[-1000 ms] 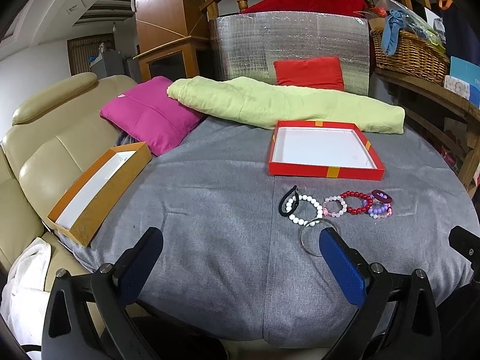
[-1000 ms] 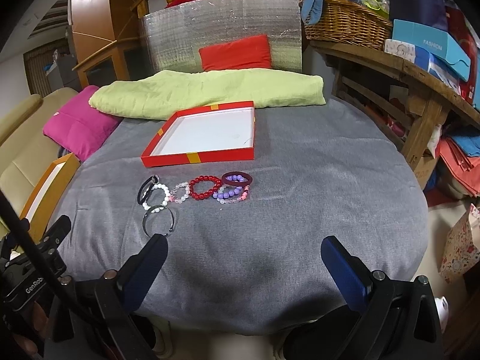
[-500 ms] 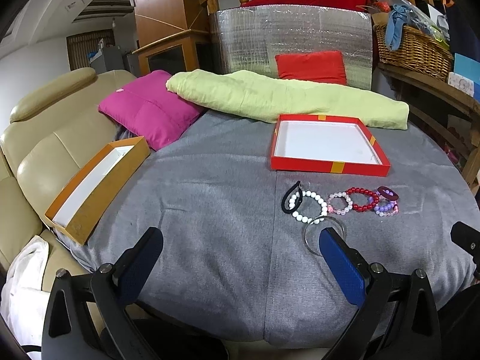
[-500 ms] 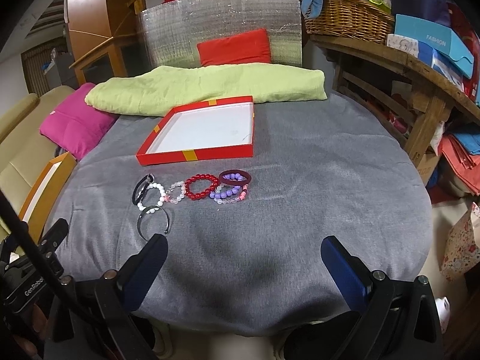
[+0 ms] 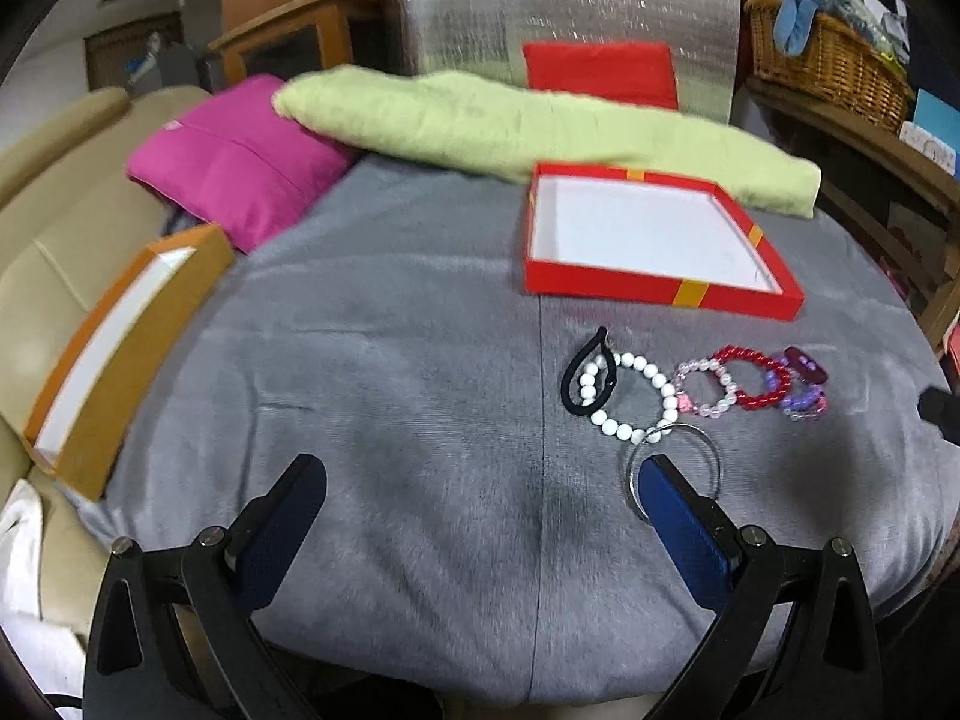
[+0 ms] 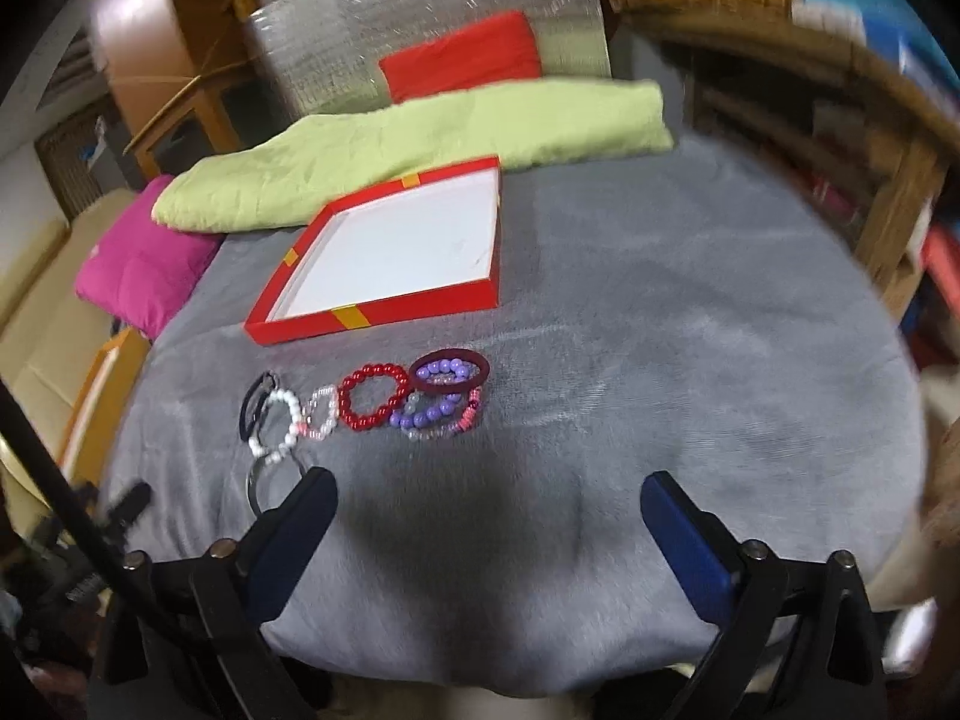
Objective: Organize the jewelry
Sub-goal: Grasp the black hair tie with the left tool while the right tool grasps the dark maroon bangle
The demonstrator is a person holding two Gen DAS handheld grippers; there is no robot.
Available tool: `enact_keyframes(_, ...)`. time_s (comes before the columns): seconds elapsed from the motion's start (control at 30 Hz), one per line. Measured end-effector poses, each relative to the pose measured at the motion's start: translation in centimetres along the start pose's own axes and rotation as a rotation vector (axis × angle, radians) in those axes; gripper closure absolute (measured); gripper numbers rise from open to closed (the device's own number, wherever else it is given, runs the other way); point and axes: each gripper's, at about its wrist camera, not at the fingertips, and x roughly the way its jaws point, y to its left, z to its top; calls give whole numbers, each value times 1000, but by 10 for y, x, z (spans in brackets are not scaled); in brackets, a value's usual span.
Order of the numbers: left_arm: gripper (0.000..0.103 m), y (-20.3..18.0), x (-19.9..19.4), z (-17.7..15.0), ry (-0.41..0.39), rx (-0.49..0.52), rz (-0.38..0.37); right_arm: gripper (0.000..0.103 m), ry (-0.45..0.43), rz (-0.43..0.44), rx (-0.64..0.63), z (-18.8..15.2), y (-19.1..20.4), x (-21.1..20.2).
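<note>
A row of bracelets lies on the grey cloth: a black band [image 5: 585, 381], a white bead bracelet [image 5: 636, 399], a pink one [image 5: 705, 390], a red bead one [image 5: 750, 384], purple ones [image 5: 804, 399] and a silver bangle [image 5: 675, 468]. Behind them sits an empty red tray [image 5: 648, 243], which also shows in the right wrist view [image 6: 390, 252]. My left gripper [image 5: 480, 474] is open, its right finger over the bangle. My right gripper [image 6: 486, 495] is open, just short of the red bracelet [image 6: 372, 399] and purple ones [image 6: 441, 396].
An orange box [image 5: 114, 348] rests at the left edge on a beige sofa. A green blanket [image 5: 510, 126], a pink cushion [image 5: 234, 162] and a red cushion [image 5: 600, 72] lie behind the tray. A wooden shelf with a wicker basket [image 5: 834, 60] stands at the right.
Both grippers have moved forward and lower toward the bracelets, which now look larger. The right wrist view has tilted. Both jaws stay open.
</note>
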Motion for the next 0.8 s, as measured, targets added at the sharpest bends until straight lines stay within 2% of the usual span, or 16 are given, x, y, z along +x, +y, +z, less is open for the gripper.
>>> enact_keyframes(0.03,0,0,5,2,11,0,-14,7,22,31,24,7,-5,10)
enact_keyframes(0.1,0,-1,18,6,49,7,-57,19,59,69,64,16,-10,27)
enact_keyframes(0.17,0,-2,29,12,82,16,-79,27,98,107,105,25,-14,44)
enact_keyframes(0.27,0,0,40,24,91,31,-81,32,124,153,154,37,-16,65)
enact_keyframes(0.33,1,-1,47,34,89,39,-90,39,138,171,170,40,-16,75)
enact_keyframes(0.43,15,-7,61,46,113,71,-132,43,163,204,214,44,-20,91)
enact_keyframes(0.5,36,-15,74,51,137,102,-177,47,178,225,250,46,-25,97)
enact_keyframes(0.57,47,-19,84,53,164,111,-198,50,180,247,277,49,-29,101)
enact_keyframes(0.67,48,-22,95,54,172,119,-238,53,180,258,303,52,-32,105)
enact_keyframes(0.8,57,-26,106,54,194,130,-254,60,202,259,333,54,-36,114)
